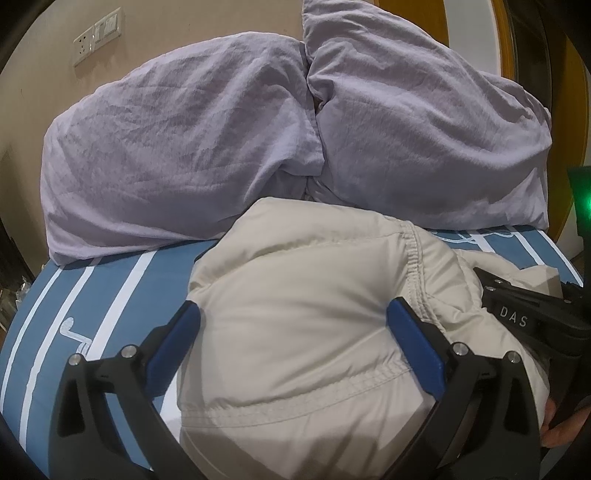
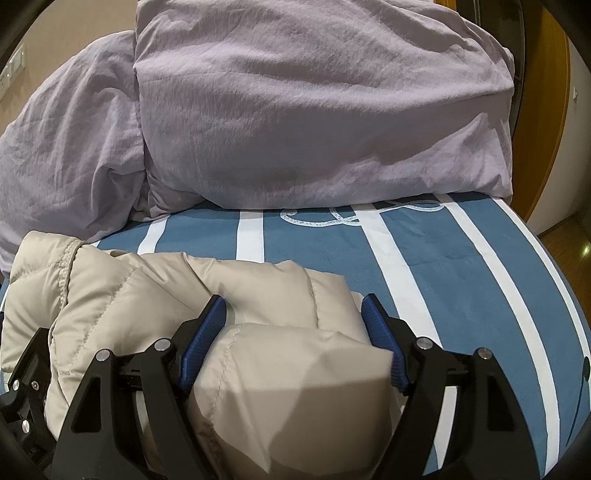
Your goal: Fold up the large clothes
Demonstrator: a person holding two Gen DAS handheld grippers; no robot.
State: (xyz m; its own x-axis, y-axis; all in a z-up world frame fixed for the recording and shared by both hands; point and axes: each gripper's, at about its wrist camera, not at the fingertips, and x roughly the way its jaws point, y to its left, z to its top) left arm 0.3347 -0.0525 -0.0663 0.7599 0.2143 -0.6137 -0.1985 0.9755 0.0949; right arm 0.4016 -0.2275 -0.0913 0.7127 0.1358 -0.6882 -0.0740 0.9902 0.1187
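Note:
A beige quilted puffer jacket [image 1: 306,332] lies bunched on a blue bed sheet with white stripes [image 1: 103,295]; it also shows in the right wrist view [image 2: 258,295]. My left gripper [image 1: 293,319] is open, its blue pads on either side of a padded part of the jacket. My right gripper [image 2: 293,310] is open too, its pads straddling a folded padded section at the jacket's right edge. The right gripper's black body [image 1: 524,317] shows at the right of the left wrist view. The left gripper's body [image 2: 26,384] shows at the lower left of the right wrist view.
Two lavender pillows [image 1: 177,147] [image 2: 314,110] lie across the far side of the bed, just beyond the jacket. The striped sheet [image 2: 461,277] stretches to the right of the jacket. A beige wall with a switch plate [image 1: 98,35] and a wooden door frame [image 2: 546,110] stand behind.

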